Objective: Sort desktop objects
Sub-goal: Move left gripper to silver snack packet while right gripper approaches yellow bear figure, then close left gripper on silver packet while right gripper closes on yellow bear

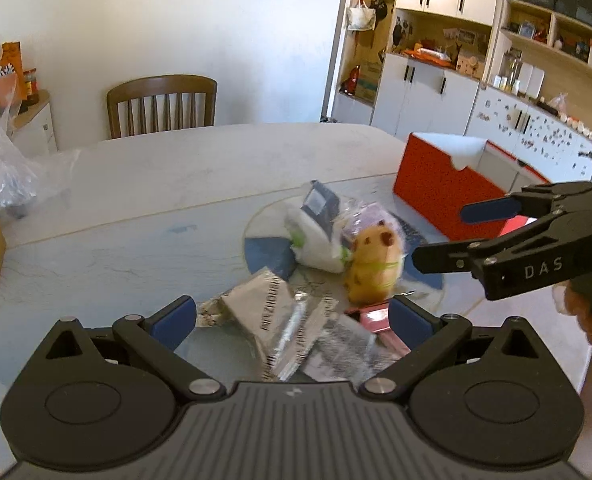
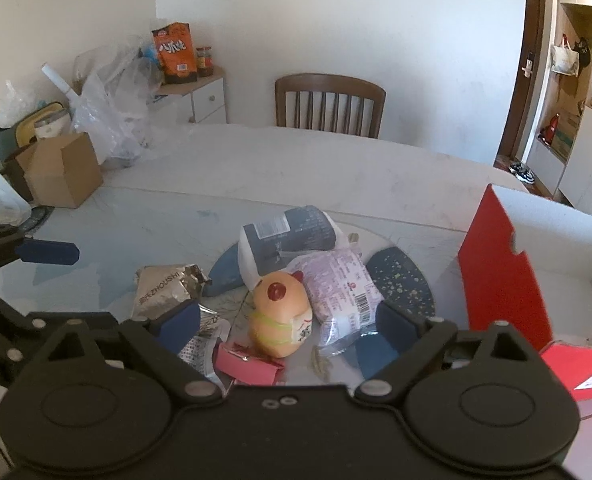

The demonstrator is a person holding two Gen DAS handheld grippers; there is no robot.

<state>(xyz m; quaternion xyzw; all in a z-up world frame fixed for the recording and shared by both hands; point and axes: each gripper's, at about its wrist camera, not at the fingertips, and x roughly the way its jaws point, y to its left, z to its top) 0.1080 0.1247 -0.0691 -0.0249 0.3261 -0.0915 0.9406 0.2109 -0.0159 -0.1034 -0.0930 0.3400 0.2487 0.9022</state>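
A pile of objects lies on the table: a yellow toy figure (image 2: 280, 320) (image 1: 371, 262), a silver snack packet (image 1: 256, 304) (image 2: 162, 290), a pink-white packet (image 2: 341, 288), a dark blue and white pack (image 2: 284, 240) (image 1: 317, 216), and a small pink box (image 2: 246, 362) (image 1: 375, 318). My left gripper (image 1: 294, 320) is open and empty, just above the silver packet. My right gripper (image 2: 286, 326) is open and empty, its fingers on either side of the toy figure and above it. The right gripper also shows in the left wrist view (image 1: 443, 236).
An open red and white box (image 1: 447, 184) (image 2: 503, 280) stands to the right of the pile. A cardboard box (image 2: 62, 170) and plastic bags (image 2: 108, 112) sit at the table's far left. A wooden chair (image 2: 329, 104) stands behind the table.
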